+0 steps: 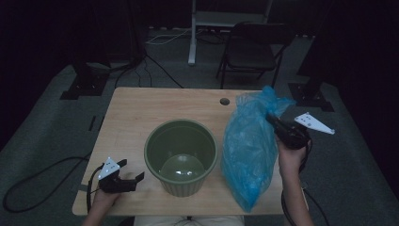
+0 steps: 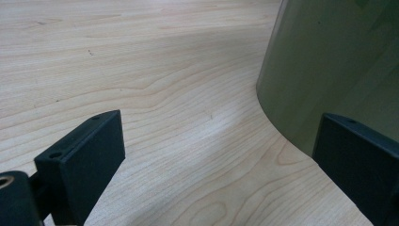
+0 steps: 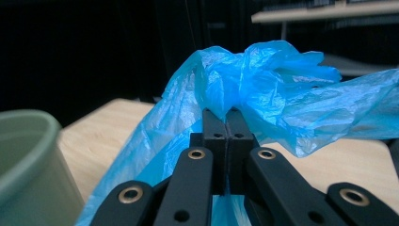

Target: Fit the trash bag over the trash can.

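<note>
The blue bag [image 1: 249, 150] hangs at the right of the table [image 1: 141, 108], its bottom near the table's near edge and its bunched top lifted at the far right, where our right gripper [image 1: 273, 120] pinches it. In the right gripper view the jaws are pressed together on the gathered plastic [image 3: 244, 80]; we judge we grip it there so the bag drapes long and can be opened over the green bin [image 1: 181, 155].

Nearest to us on the left, our left gripper [image 1: 131, 172] rests low on the table with its jaws spread and nothing between them, just beside the bin's wall [image 2: 329, 70]; it seems parked there ready to steady the bin.

The bin stands in the middle, empty, its rim close beside the bag. The near edge is tight under both; bare wood lies far and left, and a small hole [image 1: 225, 101] sits near the far edge.
</note>
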`<action>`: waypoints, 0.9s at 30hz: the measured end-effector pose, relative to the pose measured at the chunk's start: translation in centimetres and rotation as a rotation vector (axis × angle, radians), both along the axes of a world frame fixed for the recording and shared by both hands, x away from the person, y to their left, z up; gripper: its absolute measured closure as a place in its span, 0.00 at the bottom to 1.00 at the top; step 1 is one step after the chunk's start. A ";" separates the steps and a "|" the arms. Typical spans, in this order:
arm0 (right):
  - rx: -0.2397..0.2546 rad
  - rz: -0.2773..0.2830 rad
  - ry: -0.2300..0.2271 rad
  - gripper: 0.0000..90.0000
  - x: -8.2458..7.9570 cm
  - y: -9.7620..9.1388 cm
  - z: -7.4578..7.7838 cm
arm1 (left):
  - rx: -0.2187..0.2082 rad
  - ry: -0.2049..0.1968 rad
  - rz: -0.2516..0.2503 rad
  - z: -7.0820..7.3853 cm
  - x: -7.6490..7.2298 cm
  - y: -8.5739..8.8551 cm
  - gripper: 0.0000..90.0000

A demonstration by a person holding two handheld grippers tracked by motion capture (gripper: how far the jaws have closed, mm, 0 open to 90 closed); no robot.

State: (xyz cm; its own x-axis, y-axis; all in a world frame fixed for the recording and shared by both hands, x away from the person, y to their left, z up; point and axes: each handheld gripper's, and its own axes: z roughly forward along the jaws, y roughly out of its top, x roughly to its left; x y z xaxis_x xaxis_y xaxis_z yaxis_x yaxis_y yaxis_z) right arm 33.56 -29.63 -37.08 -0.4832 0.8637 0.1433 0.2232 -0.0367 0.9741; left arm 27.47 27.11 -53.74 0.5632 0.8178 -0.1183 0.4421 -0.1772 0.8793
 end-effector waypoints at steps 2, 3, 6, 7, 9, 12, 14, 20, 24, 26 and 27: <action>-0.004 0.002 -0.048 1.00 -0.6 0.1 1.8 | 0.000 0.004 -0.002 0.0 0.0 0.0 0.04; -0.006 0.000 -0.065 1.00 -0.8 0.1 2.4 | 0.000 0.008 -0.004 0.0 0.0 0.0 0.04; 0.016 0.001 -0.119 1.00 -1.2 -0.2 4.4 | 0.006 0.009 -0.009 -0.1 0.1 -0.1 0.04; 0.035 0.007 -0.151 1.00 -1.4 -0.3 5.8 | 0.006 0.009 -0.010 -0.1 0.1 -0.2 0.04; 0.038 0.013 -0.168 1.00 -1.5 -0.2 6.4 | 0.007 0.009 -0.009 -0.1 0.1 -0.2 0.04; 0.038 0.025 -0.225 1.00 -1.9 0.4 8.4 | 0.007 0.010 -0.011 -0.1 0.1 -0.2 0.04; 0.045 0.039 -0.274 1.00 -2.1 1.0 10.2 | 0.003 0.009 -0.013 -0.1 0.1 -0.2 0.04; 0.056 0.062 -0.354 1.00 -2.2 2.5 13.8 | 0.008 0.010 -0.015 -0.1 0.1 -0.2 0.04; 0.064 0.094 -0.408 1.00 -2.1 4.4 16.6 | 0.006 0.009 -0.015 -0.1 0.1 -0.2 0.04; 0.081 0.126 -0.435 1.00 -2.0 5.9 18.2 | 0.004 0.009 -0.015 -0.1 0.1 -0.1 0.04; 0.089 0.135 -0.444 1.00 -2.0 6.4 18.7 | 0.004 0.008 -0.014 -0.2 0.1 -0.1 0.04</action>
